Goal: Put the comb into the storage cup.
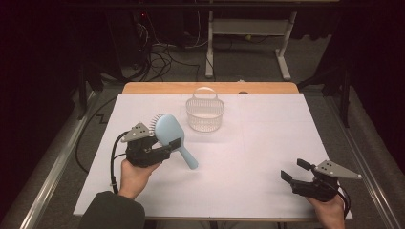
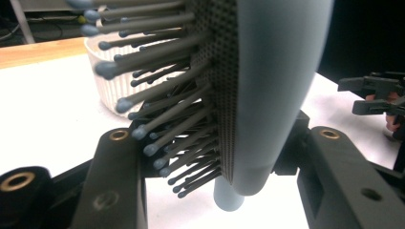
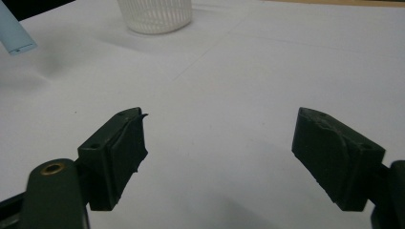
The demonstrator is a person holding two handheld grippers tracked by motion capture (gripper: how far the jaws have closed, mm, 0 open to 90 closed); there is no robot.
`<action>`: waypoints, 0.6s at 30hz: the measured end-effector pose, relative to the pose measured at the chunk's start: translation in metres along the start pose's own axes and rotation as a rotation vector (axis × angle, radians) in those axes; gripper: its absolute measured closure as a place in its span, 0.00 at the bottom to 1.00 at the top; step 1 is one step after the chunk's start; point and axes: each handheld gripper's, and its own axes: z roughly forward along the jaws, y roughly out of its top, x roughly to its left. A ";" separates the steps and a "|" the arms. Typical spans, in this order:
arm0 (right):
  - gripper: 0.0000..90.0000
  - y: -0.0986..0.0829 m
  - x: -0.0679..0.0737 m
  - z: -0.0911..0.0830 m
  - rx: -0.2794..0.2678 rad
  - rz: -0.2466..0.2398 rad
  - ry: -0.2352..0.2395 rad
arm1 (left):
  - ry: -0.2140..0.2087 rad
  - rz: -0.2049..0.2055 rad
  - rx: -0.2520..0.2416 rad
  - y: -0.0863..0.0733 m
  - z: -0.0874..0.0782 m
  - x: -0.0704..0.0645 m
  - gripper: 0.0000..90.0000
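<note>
**Left gripper holds hairbrush above table; right gripper released**

A white table [image 1: 267,143] stands in a dark room, with cables on the floor beyond its far edge. At the near left, the left gripper [image 1: 169,145] is clenched on a pale blue hairbrush [image 1: 168,131], gripping the head where it meets the handle; the bristles face left and the handle slants down to the right. A white basket [image 1: 205,112] stands far centre, apart from the hairbrush. At the near right, the right gripper [image 1: 295,170] rests with jaws spread wide, grasping nothing.

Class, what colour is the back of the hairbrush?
Light blue; the hairbrush shows best in the high view.
</note>
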 end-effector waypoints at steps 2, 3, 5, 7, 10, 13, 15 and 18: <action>0.22 0.000 0.000 0.000 0.000 0.001 0.002 | 0.005 0.003 -0.002 0.002 0.000 0.001 0.56; 0.22 0.000 0.000 0.000 0.000 -0.001 0.002 | 0.007 0.005 -0.002 0.003 0.001 0.001 0.56; 0.22 0.000 0.000 0.000 0.001 -0.002 0.003 | 0.014 0.010 -0.001 0.005 0.001 0.003 0.56; 0.22 0.000 0.000 0.000 0.002 0.000 0.001 | 0.021 0.009 -0.001 0.008 0.002 0.004 0.56; 0.22 0.000 0.000 0.000 0.001 -0.001 0.001 | 0.031 0.007 -0.003 0.011 0.003 0.007 0.56; 0.22 0.000 0.000 0.000 -0.002 -0.001 0.000 | 0.036 0.003 -0.010 0.013 0.004 0.009 0.56; 0.22 0.000 0.000 0.000 -0.004 -0.001 0.000 | 0.040 0.002 -0.012 0.015 0.004 0.010 0.56; 0.22 0.000 0.000 0.000 -0.006 -0.001 0.002 | 0.042 0.000 -0.012 0.017 0.006 0.012 0.56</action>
